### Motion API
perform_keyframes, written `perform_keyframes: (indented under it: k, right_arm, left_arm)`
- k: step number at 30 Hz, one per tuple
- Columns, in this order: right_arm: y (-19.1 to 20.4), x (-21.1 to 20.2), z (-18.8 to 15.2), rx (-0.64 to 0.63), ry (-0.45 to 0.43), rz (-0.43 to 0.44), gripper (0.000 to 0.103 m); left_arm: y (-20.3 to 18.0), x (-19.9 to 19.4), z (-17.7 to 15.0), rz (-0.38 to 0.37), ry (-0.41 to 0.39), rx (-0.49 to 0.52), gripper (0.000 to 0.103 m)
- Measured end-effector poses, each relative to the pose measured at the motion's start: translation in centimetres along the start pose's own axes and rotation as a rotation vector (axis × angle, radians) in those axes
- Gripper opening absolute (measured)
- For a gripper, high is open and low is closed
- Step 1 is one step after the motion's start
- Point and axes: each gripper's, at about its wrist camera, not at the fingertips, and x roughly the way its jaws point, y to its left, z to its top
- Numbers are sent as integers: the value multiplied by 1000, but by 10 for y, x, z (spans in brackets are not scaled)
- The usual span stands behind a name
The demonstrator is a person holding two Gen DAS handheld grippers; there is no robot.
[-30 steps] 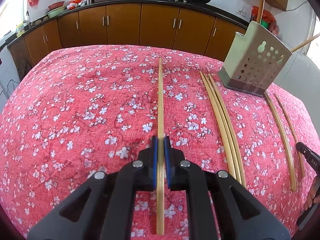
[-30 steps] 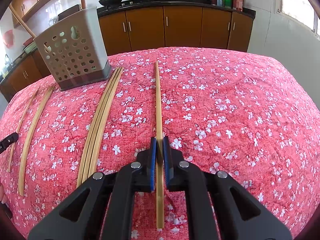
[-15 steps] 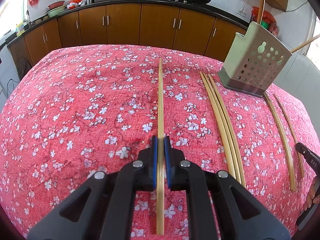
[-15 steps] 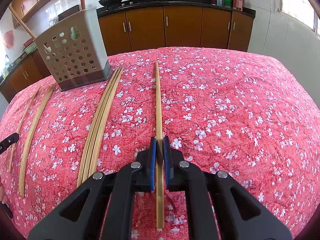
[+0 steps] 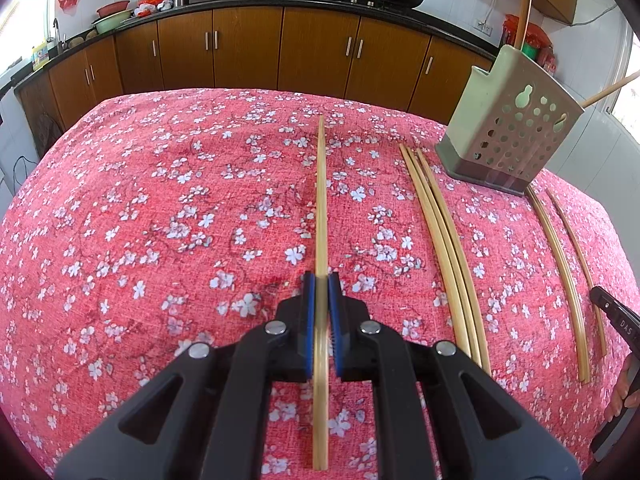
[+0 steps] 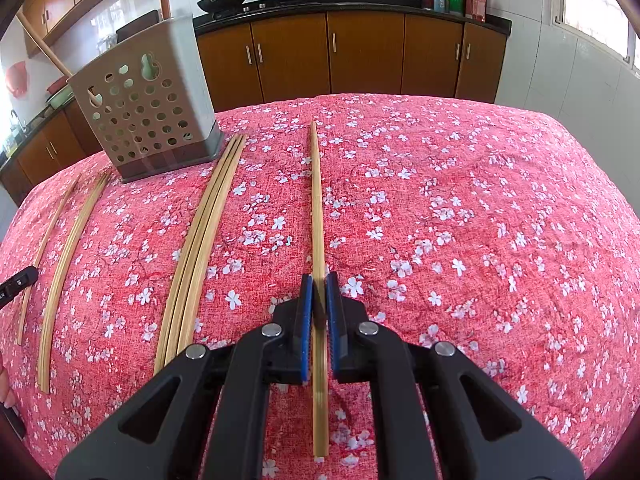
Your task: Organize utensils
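We logged the left gripper [image 5: 321,280] clamping one chopstick [image 5: 321,200] on the counter's floral cloth [image 5: 160,220]. Our right gripper [image 6: 319,280] pinched another chopstick [image 6: 316,200]. Only the right view revealed a stick inside the perforated holder [image 6: 148,120].

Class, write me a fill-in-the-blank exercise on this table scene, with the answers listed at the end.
1. The left gripper has its jaws shut on a single ____.
2. The perforated holder stands on a red ____-patterned tablecloth.
3. Between the holder and the chopstick in the right gripper lies a bundle of ____ chopsticks.

Answers: chopstick; flower; three
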Motion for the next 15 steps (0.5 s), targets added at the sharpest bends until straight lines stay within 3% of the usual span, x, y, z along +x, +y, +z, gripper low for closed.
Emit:
perform_keyframes:
  k: [15]
  right_arm:
    - [-5, -7, -8, 30, 0, 26, 8]
  left_arm:
    - [-8, -8, -10, 32, 5, 52, 11]
